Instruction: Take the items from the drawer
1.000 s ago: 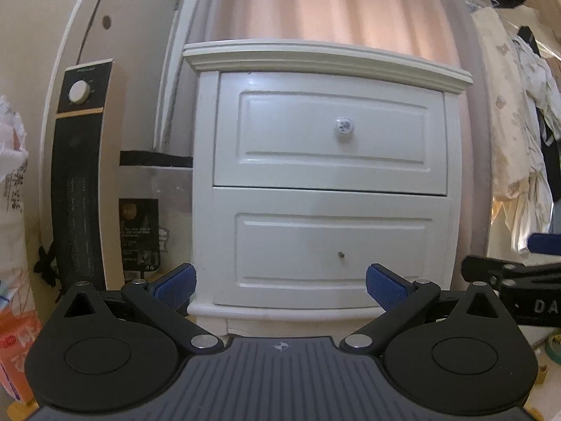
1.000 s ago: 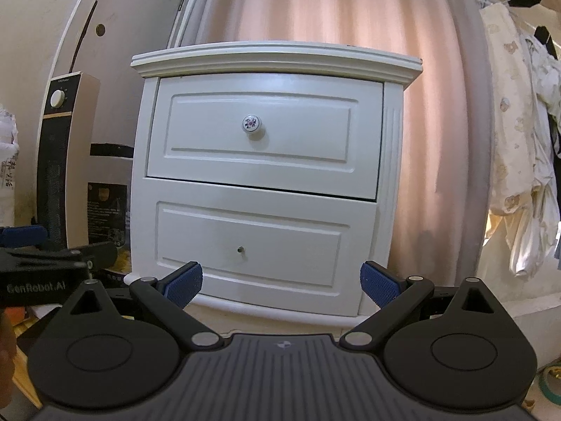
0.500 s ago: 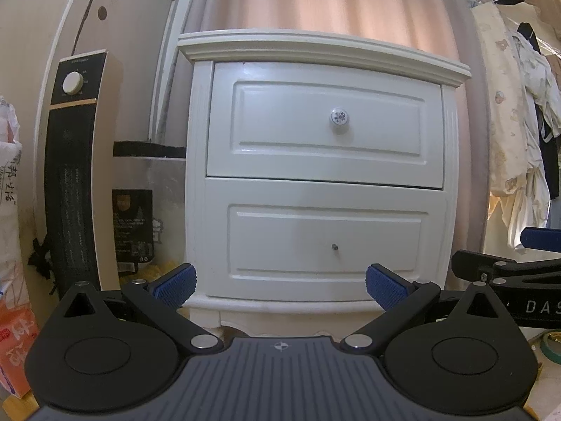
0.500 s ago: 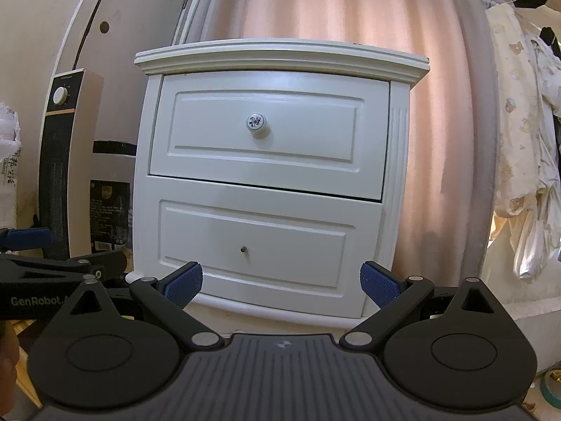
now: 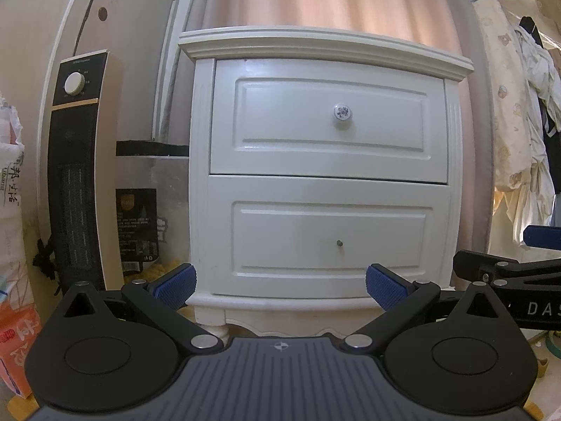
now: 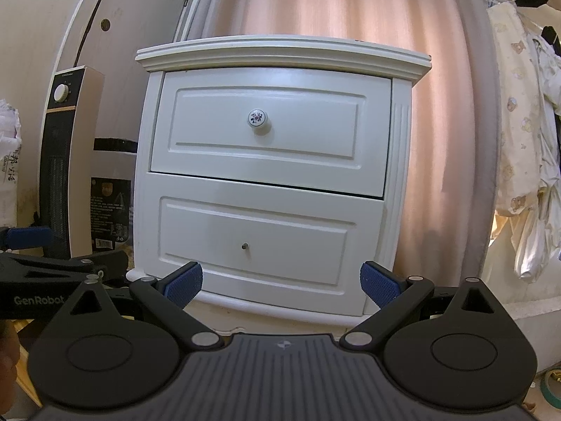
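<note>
Facing the closed nightstand [image 5: 326,182], left tongs [image 5: 279,286] and right tongs [image 6: 282,283] hover level, both spread apart, empty.

One white wooden nightstand [image 5: 326,182] is showing two drawers, one round floral ceramic knob [image 5: 342,112], and one tall black-and-cream tower heater [image 5: 75,175] beside it.

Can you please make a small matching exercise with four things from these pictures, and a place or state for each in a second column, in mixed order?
Things:
1. top drawer
2. bottom drawer
3. tower heater
4. left gripper

Places or states:
A. stands left of the nightstand
B. has a round floral knob
C. jaws wide apart, holding nothing
D. has only a small metal stud

Pairs: 1-B, 2-D, 3-A, 4-C
</note>
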The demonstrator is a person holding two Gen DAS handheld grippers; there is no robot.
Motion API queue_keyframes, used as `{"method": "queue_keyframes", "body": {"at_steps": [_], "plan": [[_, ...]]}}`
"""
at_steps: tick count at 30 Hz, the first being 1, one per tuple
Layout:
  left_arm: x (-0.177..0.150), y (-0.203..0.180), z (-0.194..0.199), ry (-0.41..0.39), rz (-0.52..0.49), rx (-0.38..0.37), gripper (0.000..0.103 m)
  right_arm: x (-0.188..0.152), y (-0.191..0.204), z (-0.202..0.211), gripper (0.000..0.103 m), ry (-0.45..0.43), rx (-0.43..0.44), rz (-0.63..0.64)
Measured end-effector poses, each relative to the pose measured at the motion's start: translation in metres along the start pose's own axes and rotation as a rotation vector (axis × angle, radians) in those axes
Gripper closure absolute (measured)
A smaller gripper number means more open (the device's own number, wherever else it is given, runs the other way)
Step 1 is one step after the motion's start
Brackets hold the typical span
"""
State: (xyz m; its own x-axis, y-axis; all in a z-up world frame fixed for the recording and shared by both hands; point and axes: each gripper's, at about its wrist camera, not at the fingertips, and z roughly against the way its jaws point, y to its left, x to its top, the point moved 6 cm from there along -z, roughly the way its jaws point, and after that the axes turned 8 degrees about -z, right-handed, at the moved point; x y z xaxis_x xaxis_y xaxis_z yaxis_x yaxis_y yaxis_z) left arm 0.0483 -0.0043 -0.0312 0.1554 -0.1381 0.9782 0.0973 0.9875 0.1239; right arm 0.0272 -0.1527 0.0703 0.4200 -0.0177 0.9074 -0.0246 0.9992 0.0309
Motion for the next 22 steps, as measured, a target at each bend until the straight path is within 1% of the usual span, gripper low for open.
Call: {"method": "queue_keyframes", "body": {"at_steps": [22], "plan": [[-0.0004,-0.0049,-0.0015,-0.006,-0.007,-0.005,0.0,-0.0027,-0.0059,-0.0012,0.0,0.004,-0.002,-0.011]]}}
